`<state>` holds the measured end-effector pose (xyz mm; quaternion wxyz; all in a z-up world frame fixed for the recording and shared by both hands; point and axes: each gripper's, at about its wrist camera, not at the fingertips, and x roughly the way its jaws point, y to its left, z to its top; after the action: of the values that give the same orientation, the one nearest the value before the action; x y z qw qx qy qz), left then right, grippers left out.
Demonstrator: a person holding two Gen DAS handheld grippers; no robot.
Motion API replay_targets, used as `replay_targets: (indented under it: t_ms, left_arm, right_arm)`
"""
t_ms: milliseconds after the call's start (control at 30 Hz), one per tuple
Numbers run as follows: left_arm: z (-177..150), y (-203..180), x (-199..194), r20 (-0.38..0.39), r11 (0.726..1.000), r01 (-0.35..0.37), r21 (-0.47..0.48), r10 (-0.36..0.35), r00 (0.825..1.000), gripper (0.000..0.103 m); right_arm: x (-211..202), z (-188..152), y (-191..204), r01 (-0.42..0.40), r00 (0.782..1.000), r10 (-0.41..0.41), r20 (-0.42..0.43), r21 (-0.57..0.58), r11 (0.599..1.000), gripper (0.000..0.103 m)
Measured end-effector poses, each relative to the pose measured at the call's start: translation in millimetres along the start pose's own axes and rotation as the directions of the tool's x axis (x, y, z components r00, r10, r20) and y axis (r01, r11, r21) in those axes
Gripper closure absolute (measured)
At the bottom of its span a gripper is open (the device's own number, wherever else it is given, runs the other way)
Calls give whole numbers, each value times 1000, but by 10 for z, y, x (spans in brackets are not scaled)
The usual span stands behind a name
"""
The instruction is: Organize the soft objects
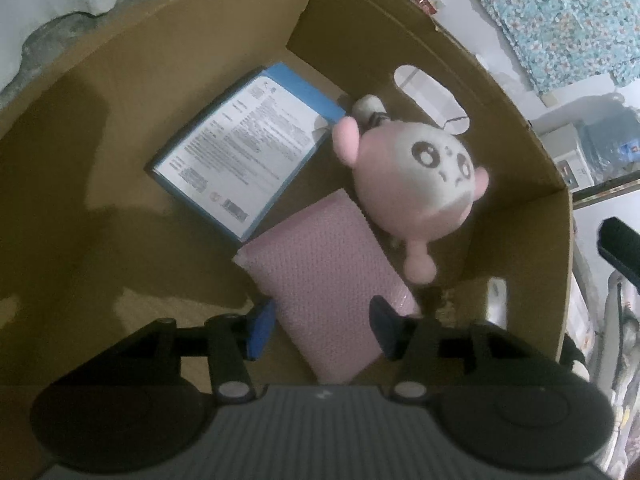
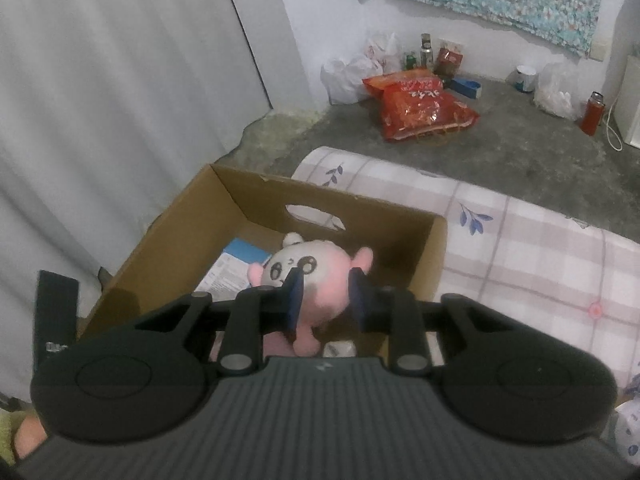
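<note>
1. Checked mattress (image 2: 520,248), pale with blue leaf print, on a grey concrete floor; supports item 2.
2. Cardboard box (image 2: 404,256), open-topped, oval handle cut-out in the far wall; holds items 5 to 7.
3. Left gripper (image 1: 320,320): pointed steeply down into the box, fingers spread to either side of the near end of item 6, not seen pressing on it.
4. Right gripper (image 2: 326,304): above the near edge of the box, fingers drawn close with a narrow gap, pinching nothing; item 7 visible beyond them.
5. Blue-edged packet (image 1: 244,148), flat on the box floor, printed white face up.
6. Pink knitted pad (image 1: 320,280), flat on the box floor, just beside item 5.
7. Pink plush toy (image 1: 416,176), white face with dark eyes, against the handle wall, just beside the far corner of item 6.
</note>
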<state>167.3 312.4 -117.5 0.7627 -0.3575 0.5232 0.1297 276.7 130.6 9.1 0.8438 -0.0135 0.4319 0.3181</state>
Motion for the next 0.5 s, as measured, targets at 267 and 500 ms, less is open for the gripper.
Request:
replay_targets:
  t_ms: [267, 500]
  left_arm:
    - [-11, -55, 89, -25, 1000, 12, -3, -12, 1000, 25]
    - [-71, -76, -199, 38, 999, 50, 2, -50, 998, 15]
  right_arm:
    - [-422, -114, -142, -29, 997, 27, 73, 35, 999, 77]
    - [-1122, -382, -253, -75, 984, 66, 164, 50, 996, 75]
